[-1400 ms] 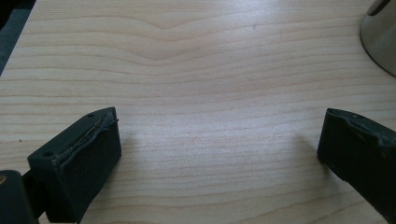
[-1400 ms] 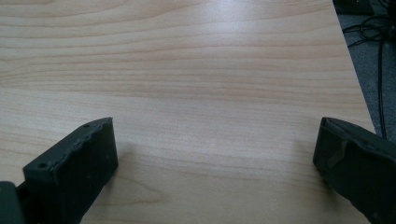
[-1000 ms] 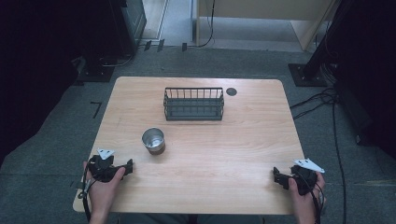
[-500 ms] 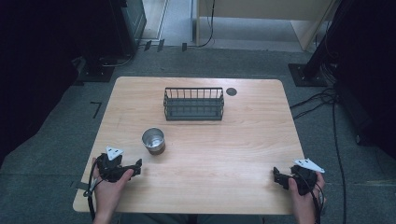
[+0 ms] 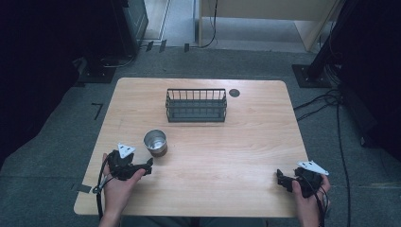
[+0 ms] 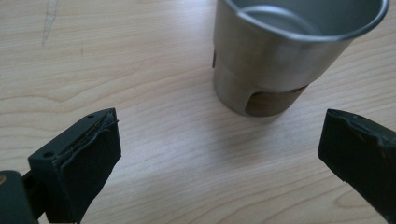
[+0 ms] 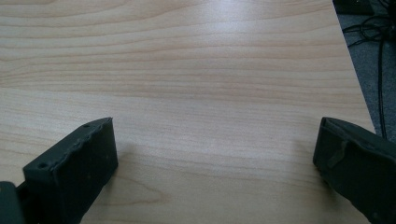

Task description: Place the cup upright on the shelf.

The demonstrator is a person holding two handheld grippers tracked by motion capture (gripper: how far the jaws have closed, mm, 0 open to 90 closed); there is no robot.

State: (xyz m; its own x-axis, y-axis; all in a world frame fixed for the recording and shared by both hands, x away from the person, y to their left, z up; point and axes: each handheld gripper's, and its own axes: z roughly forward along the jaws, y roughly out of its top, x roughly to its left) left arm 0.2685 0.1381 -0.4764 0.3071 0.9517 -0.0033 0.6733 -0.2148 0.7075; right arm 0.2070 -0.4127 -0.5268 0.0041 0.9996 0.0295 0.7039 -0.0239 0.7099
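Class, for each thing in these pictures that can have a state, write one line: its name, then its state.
Metal cup: upright, empty, ungripped.
Wire basket: upright, empty.
Left gripper: jaws open, pointed at the cup.
Right gripper: jaws open, holding nothing, over bare table.

One metal cup (image 5: pixel 155 143) sitting near left, one black wire basket (image 5: pixel 196 105) standing far centre, two tongs lying near, left tongs (image 5: pixel 149 165), right tongs (image 5: pixel 280 178)

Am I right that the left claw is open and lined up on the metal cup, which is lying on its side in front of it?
Not quite. The left claw is open and lined up on the metal cup, but the cup stands upright on the table, mouth up. The left gripper view shows it.
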